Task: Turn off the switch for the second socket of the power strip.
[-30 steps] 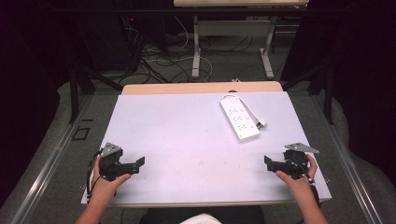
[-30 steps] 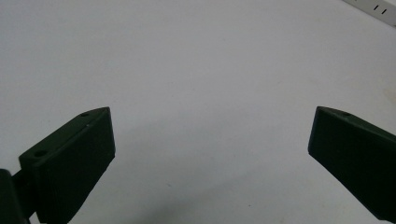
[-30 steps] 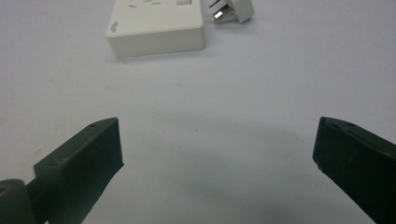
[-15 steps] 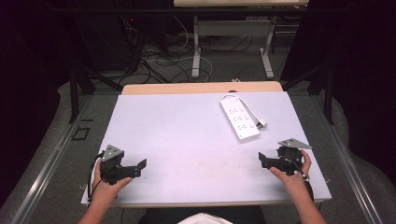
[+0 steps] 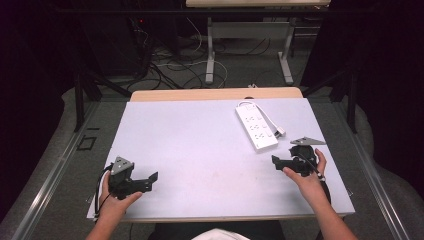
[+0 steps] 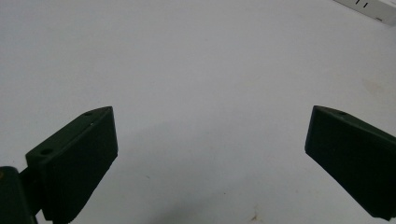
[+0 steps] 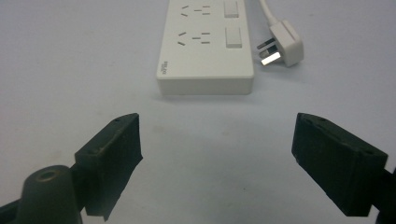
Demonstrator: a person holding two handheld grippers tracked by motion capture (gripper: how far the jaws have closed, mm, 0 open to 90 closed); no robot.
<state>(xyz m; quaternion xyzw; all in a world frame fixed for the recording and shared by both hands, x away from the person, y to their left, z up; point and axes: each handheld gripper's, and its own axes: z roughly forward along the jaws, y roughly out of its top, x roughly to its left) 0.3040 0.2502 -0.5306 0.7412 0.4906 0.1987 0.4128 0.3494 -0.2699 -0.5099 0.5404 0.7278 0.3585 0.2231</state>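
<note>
High view: your left gripper (image 5: 150,178) sits near the near-left corner of the white table (image 5: 200,145), jaws pointing right across the bare surface. Your right gripper (image 5: 276,161) is held at the right side, close to the right edge, jaws pointing left. The white power strip (image 5: 256,127) lies in the far-right part of the table, angled, its near end just beyond and left of your right gripper and apart from it. Its cord (image 5: 267,119) loops from the far end down the strip's right side to the plug (image 5: 280,132), which lies beside the strip.

Right gripper view: this adds what the high view cannot resolve. The power strip (image 7: 205,44) faces you end-on, with two socket groups and two switches visible; the plug (image 7: 282,46) rests just right of it, metal pins toward the strip, not quite touching. Your right gripper (image 7: 217,149) has its jaws wide apart, having just been closing a little, with only bare table between them and the strip's near end ahead of the tips.

Left gripper view: your left gripper (image 6: 210,149) has its jaws wide apart over bare table; a corner of the power strip (image 6: 369,7) shows at the far right.

Room to move: the middle and left of the table lie open. The strip has a narrow margin to the right edge.
</note>
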